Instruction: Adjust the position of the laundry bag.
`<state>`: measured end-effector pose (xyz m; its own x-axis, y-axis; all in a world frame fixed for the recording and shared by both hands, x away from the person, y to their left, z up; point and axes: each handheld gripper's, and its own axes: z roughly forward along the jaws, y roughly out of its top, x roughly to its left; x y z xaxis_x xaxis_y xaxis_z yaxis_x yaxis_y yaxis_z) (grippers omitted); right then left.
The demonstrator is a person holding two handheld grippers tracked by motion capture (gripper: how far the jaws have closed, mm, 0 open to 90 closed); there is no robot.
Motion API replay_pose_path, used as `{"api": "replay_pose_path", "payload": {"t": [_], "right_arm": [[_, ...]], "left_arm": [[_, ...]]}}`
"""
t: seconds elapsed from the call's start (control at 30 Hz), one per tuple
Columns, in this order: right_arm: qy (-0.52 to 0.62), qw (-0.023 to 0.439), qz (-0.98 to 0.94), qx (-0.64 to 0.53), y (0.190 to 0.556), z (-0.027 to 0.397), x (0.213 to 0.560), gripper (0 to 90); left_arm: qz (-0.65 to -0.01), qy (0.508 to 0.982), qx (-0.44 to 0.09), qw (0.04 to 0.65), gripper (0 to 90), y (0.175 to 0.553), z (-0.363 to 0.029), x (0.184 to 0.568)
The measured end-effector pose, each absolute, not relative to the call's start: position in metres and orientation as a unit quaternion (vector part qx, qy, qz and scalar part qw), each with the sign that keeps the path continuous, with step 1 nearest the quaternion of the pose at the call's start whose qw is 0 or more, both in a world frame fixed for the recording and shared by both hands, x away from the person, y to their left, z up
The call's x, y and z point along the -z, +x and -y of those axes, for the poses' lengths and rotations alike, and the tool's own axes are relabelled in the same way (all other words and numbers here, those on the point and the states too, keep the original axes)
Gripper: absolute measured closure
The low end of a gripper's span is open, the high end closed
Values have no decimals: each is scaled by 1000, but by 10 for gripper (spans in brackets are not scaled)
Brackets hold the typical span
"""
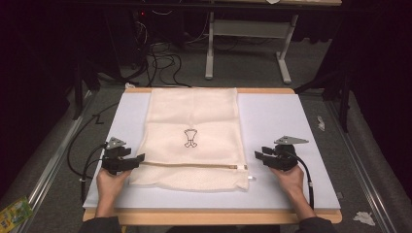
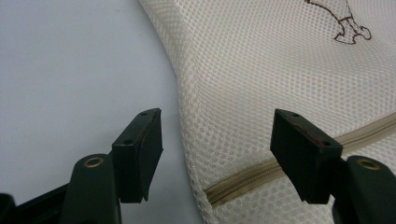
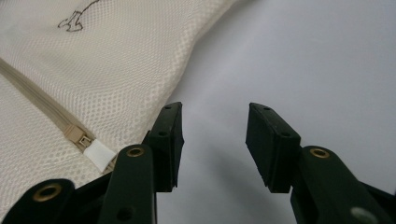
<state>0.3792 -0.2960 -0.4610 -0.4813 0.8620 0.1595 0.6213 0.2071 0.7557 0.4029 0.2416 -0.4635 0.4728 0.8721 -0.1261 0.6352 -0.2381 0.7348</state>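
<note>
A cream mesh laundry bag (image 1: 194, 131) lies flat on the white table top (image 1: 277, 116), with a small brown drawing (image 1: 190, 138) at its middle. A tan zipper (image 1: 189, 165) runs across its near end. My left gripper (image 1: 140, 158) is open at the bag's left edge. In the left gripper view its jaws straddle that edge of the bag (image 2: 280, 70) near the zipper's end (image 2: 252, 179) without touching it. My right gripper (image 1: 258, 155) is open just right of the bag. In the right gripper view (image 3: 215, 135) nothing lies between its jaws, and the zipper pull (image 3: 77, 135) with a white tab (image 3: 100, 155) lies beside the left jaw.
The table top has a wooden rim (image 1: 209, 216) at the near edge. Cables (image 1: 160, 63) and a grey table frame (image 1: 248, 29) stand on the floor beyond. A green packet (image 1: 14, 211) and crumpled paper (image 1: 364, 217) lie on the floor at the sides.
</note>
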Motion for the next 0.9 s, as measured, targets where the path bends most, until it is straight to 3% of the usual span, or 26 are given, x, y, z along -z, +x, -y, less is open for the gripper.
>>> {"api": "replay_pose_path", "payload": {"t": [0.33, 0.9], "right_arm": [[466, 136, -767, -419, 387, 270, 457, 558], [497, 106, -768, -390, 416, 248, 467, 571]], "left_arm": [[-494, 772, -150, 370, 358, 411, -231, 462], [-517, 767, -147, 349, 461, 429, -222, 467]]}}
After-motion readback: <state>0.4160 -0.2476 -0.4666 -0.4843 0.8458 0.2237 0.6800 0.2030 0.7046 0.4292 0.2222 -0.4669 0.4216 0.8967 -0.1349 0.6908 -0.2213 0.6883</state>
